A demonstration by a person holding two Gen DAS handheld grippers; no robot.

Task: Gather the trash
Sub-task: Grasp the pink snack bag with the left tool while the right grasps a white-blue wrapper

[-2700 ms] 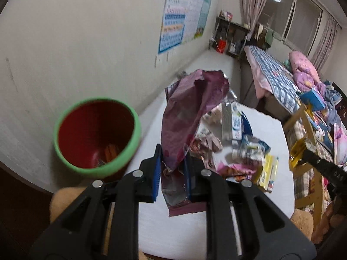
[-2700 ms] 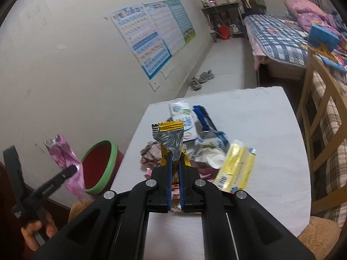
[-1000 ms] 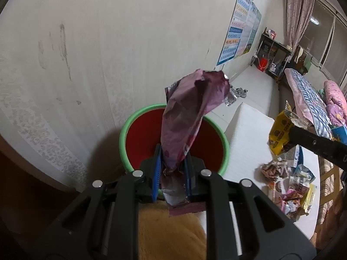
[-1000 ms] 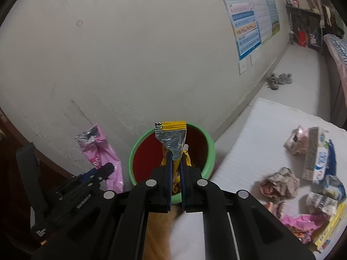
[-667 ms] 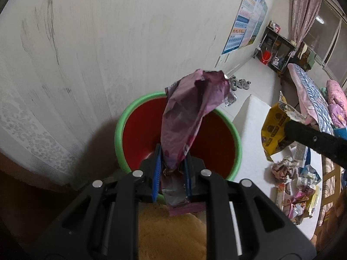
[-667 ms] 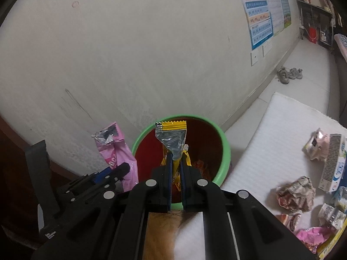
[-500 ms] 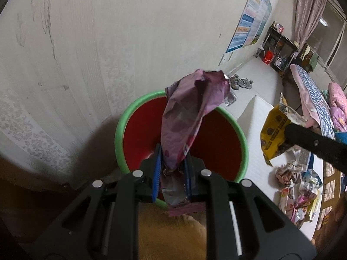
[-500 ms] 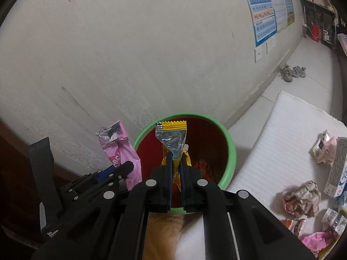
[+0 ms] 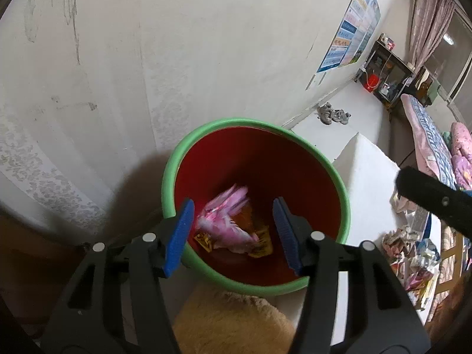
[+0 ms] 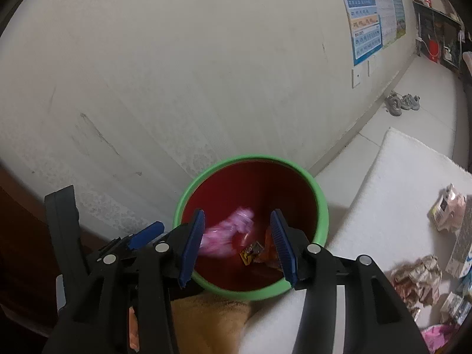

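A red bin with a green rim (image 9: 206, 129) (image 10: 250, 159) stands on the floor by the wall. My left gripper (image 9: 233, 230) is open and empty above it. My right gripper (image 10: 237, 243) is open and empty above the same bin. A pink wrapper (image 9: 227, 221) (image 10: 227, 233), blurred, is inside the bin. A yellow wrapper (image 9: 261, 243) (image 10: 250, 252) lies at the bin's bottom with orange trash (image 10: 267, 250). The right gripper's arm shows in the left wrist view (image 9: 433, 194); the left gripper shows in the right wrist view (image 10: 144, 237).
A white table (image 10: 392, 177) (image 9: 365, 159) holds several more wrappers and cartons (image 10: 419, 277) at the right. A tan furry cushion (image 9: 233, 321) lies below the bin. Shoes (image 10: 402, 103) sit on the floor by the wall. A bed (image 9: 433, 144) is far right.
Both grippers have opened. The pink wrapper has left the left gripper and the yellow wrapper has left the right gripper; both are now down in the bin.
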